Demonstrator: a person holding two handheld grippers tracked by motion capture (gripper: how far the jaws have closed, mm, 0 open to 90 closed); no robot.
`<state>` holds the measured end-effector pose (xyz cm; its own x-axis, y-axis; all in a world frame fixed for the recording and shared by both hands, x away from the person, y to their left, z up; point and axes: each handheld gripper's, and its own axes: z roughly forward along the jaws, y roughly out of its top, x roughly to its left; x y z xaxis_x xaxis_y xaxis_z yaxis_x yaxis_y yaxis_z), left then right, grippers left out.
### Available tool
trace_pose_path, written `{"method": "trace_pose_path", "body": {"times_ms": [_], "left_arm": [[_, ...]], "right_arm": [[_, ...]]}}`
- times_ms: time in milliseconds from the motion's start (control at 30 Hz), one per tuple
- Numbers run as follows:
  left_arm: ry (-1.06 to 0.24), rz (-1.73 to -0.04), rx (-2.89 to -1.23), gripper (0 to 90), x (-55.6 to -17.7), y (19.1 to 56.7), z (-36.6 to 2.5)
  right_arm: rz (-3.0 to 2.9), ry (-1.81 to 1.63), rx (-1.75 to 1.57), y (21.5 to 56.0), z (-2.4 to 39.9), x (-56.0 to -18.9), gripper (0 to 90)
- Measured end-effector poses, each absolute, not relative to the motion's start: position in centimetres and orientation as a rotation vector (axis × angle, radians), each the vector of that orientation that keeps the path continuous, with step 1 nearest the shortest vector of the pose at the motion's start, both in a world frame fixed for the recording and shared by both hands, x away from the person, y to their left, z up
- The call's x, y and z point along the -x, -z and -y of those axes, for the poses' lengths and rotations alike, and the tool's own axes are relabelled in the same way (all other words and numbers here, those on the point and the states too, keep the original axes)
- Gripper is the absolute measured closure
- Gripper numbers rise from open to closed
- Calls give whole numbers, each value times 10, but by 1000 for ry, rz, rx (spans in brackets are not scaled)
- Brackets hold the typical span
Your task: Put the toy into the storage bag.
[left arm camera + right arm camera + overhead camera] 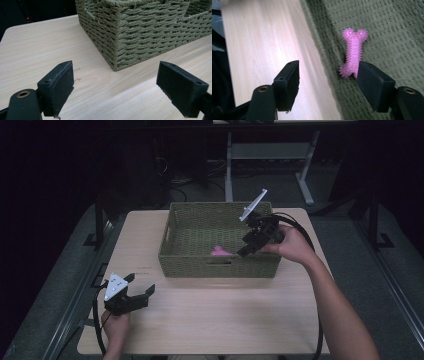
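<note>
**A:** Look at your right claw [243, 251] first. It sits right of the middle in the high view, over the near right part of the basket [172, 245]. Its jaws are spread wide and there is nothing between them.

**B:** Why do you hold it tipped down like that?

**A:** I think it is so the jaws point into the basket, at the pink bone toy [353, 52]. In the right gripper view the toy lies on the woven basket floor, in the upper middle of the frame. It is just past the tip of the right-hand jaw. The jaw covers the toy's bottom end, so you cannot tell if they touch.

**B:** So the toy is not between the jaws?

**A:** No. It is off to the right side of the gap. The basket's near wall and the table [262, 37] sit under the rest of the gap.

**B:** What about your left claw [137, 292]?

**A:** It is at the lower left of the high view, low over the table and well away from the basket. Its jaws are wide apart too, with nothing in them. In the left gripper view a basket corner is ahead of it. I think it is just waiting there, out of the way.

**B:** Where is the toy in the high view?

**A:** A pink spot near the middle, inside the basket by the near wall.
</note>
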<state>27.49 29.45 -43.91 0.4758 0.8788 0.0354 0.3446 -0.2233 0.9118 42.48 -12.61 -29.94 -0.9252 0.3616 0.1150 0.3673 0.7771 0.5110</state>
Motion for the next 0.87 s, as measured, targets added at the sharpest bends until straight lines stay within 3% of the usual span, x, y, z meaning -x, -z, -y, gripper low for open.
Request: {"method": "trace_pose_path", "body": {"times_ms": [533, 867], "left_arm": [[-717, -1031, -1801, 139, -275, 439, -293], [-718, -1029, -1801, 139, -274, 439, -293]], "right_arm": [[2936, 911, 609, 327, 147, -370, 312], [2927, 936, 665, 364, 169, -334, 295]]}}
